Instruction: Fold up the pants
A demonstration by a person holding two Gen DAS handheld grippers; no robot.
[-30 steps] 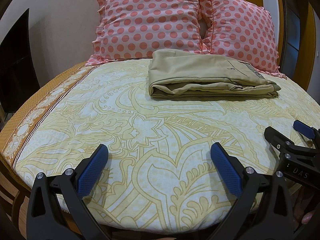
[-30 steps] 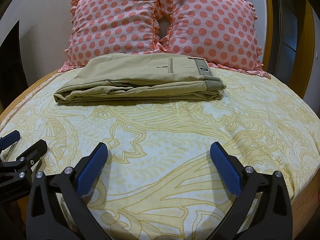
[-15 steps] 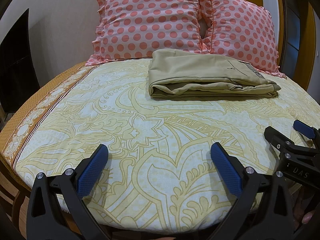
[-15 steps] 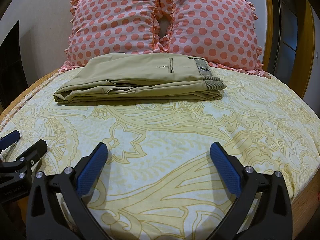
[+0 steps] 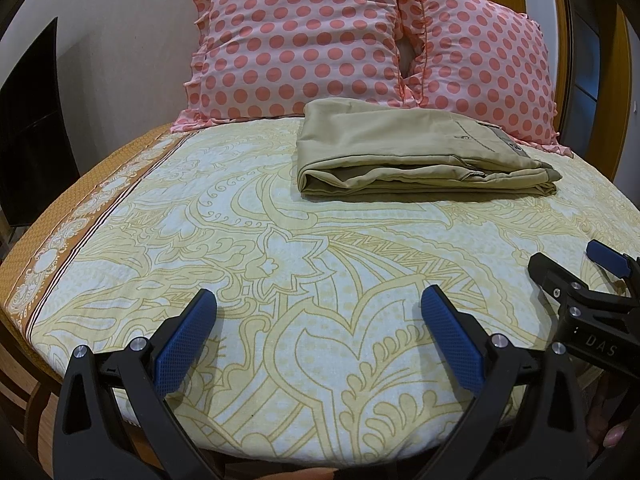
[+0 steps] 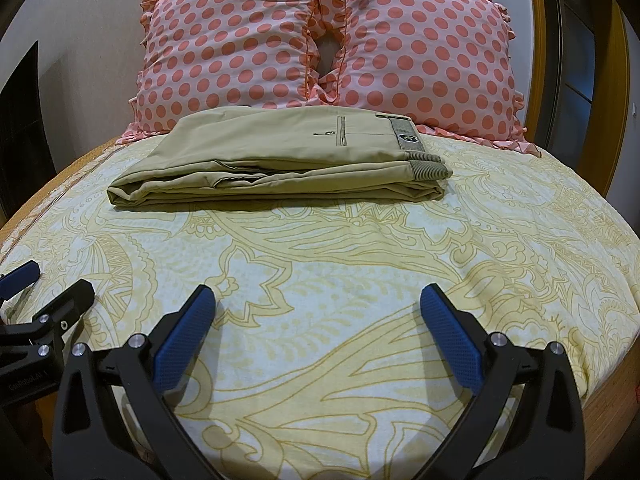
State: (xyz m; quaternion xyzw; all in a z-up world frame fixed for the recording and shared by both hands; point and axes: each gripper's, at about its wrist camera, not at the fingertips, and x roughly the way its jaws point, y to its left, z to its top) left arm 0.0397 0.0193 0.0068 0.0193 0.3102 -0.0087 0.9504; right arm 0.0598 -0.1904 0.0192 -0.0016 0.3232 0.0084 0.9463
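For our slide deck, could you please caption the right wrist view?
Folded khaki cotton pants lie before two pink polka-dot pillows; the open right gripper hovers over the yellow patterned bedsheet.

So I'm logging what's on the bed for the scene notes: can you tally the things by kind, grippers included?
Folded khaki pants: 1
Pink polka-dot pillows: 2 (left pillow, right pillow)
Grippers, both open and empty: 2 (left gripper, right gripper)
Patterned bedsheet: 1
Total: 6
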